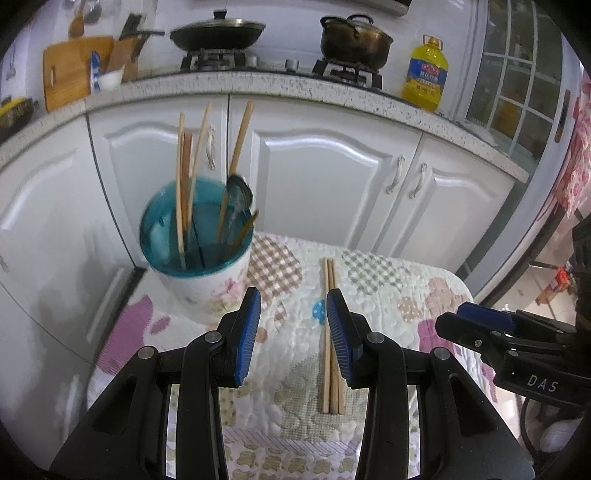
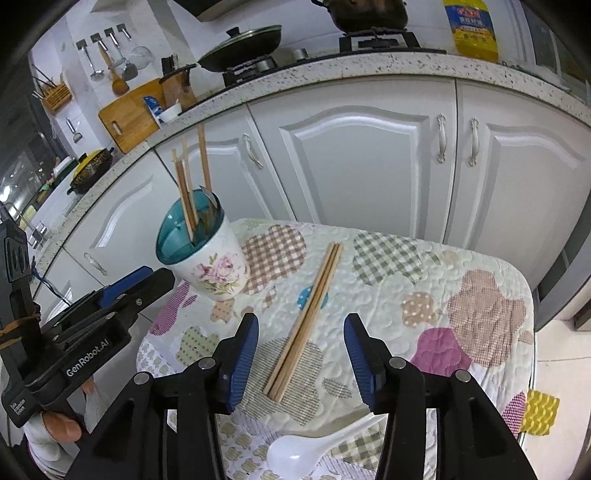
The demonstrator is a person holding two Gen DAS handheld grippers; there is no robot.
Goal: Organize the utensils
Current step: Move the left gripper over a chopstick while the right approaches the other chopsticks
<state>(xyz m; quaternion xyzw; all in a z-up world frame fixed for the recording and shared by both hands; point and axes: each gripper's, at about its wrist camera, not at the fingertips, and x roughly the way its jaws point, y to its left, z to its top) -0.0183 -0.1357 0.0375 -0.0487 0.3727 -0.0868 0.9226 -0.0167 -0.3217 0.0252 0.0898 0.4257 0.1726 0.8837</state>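
A floral utensil cup with a teal inside [image 1: 199,251] [image 2: 207,254] stands at the far left of the quilted table [image 1: 388,288] [image 2: 443,295]. It holds several wooden chopsticks and a metal spoon [image 1: 240,192]. A bundle of wooden chopsticks [image 1: 331,332] [image 2: 304,321] lies flat mid-table. A white ceramic spoon [image 2: 317,443] lies at the near edge. My left gripper [image 1: 291,332] is open and empty, above the table, the chopsticks by its right finger. My right gripper [image 2: 301,362] is open and empty, its jaws either side of the chopsticks' near end.
White cabinets [image 1: 321,177] and a speckled counter [image 1: 258,81] stand behind the table, with a wok [image 1: 218,33], a pot [image 1: 354,40], an oil bottle [image 1: 424,74] and a cutting board [image 1: 70,70]. A yellow sponge-like pad [image 2: 539,410] sits at the table's right edge.
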